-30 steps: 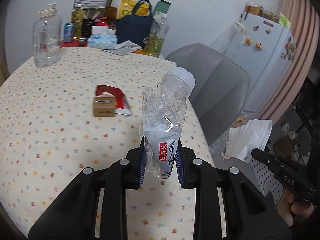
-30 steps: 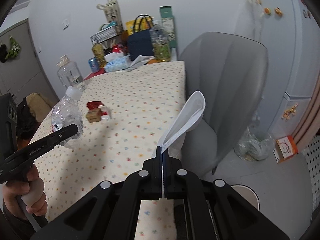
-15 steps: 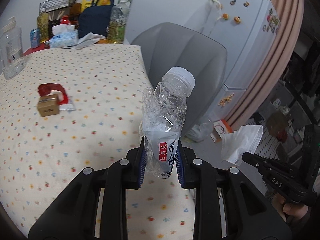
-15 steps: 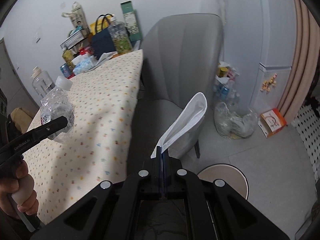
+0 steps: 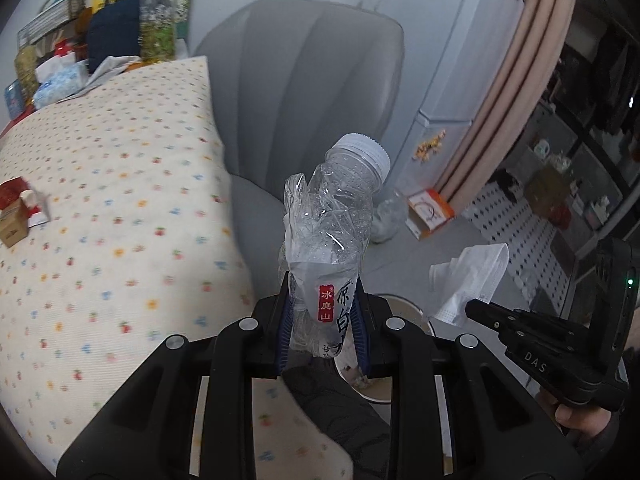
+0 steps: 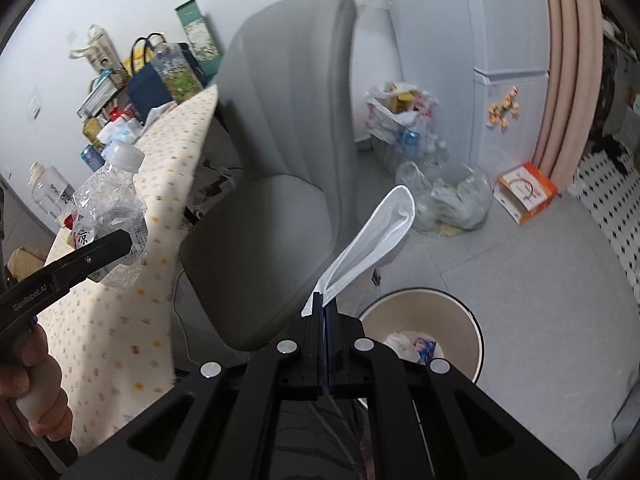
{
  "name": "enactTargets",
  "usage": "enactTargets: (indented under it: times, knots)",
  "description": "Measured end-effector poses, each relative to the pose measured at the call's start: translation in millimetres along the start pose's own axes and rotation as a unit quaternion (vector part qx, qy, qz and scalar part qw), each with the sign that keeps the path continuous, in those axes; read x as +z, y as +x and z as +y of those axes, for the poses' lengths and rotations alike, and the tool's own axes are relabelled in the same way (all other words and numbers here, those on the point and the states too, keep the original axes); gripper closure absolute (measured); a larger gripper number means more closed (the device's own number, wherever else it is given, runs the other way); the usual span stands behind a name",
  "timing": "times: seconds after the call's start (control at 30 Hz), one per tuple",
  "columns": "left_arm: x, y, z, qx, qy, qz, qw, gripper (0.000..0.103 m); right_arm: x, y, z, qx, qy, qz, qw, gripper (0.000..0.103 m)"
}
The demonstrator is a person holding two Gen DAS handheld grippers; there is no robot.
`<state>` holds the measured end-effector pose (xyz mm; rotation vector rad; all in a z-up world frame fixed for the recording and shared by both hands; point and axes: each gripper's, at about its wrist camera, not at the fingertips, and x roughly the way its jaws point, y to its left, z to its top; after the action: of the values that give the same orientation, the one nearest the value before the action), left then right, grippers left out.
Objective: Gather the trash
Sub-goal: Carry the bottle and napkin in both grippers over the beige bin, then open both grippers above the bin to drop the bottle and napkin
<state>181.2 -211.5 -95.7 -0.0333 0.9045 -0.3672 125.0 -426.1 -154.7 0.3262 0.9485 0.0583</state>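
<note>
Clear crumpled plastic forms the water bottle point(image 5: 332, 236), which the left tongs point(image 5: 322, 332) clamp by its labelled lower half; the white cap points up toward 1 o'clock in the left wrist view. In the right wrist view the same bottle point(image 6: 110, 216) appears at 9 o'clock, over the edge of the worktop point(image 6: 132, 280), which carries a dotted cloth.

The right tongs point(image 6: 324, 340) are pressed together on the lower edge of a white face mask point(image 6: 376, 244); the mask rises from the pads toward 1 o'clock. In the left wrist view the mask point(image 5: 470, 280) sits at 3 o'clock.

A round beige waste bin point(image 6: 466, 320) stands on the grey floor, directly past the right tongs at 4 o'clock in that view, with paper scraps visible inside. In the left wrist view only part of its rim point(image 5: 404, 304) shows behind the bottle.

A grey chair point(image 6: 280, 160) stands between the worktop and the bin. A small cardboard box point(image 5: 14, 226) lies on the worktop at 9 o'clock in the left wrist view.
</note>
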Motion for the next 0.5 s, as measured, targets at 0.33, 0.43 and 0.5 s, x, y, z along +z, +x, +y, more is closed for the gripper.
enactTargets:
  times: [0.33,0.43,0.5]
  knots:
    - [-3.0,45.2,-37.4,0.003,0.036,0.05,0.9981,0.077,-19.7,37.1,-48.8,-0.011,0.038,0.036,0.999,0.1]
    - [-5.7,56.3,-44.6,0.007,0.042,0.065,0.997,0.077,-25.0,48.5,-59.8,-0.012,0.046,0.048,0.998,0.1]
    - [-5.4,60.1,-50.1,0.008,0.047,0.069,0.9965,0.077,-27.7,54.8,-67.8,-0.012,0.054,0.053,0.997,0.099]
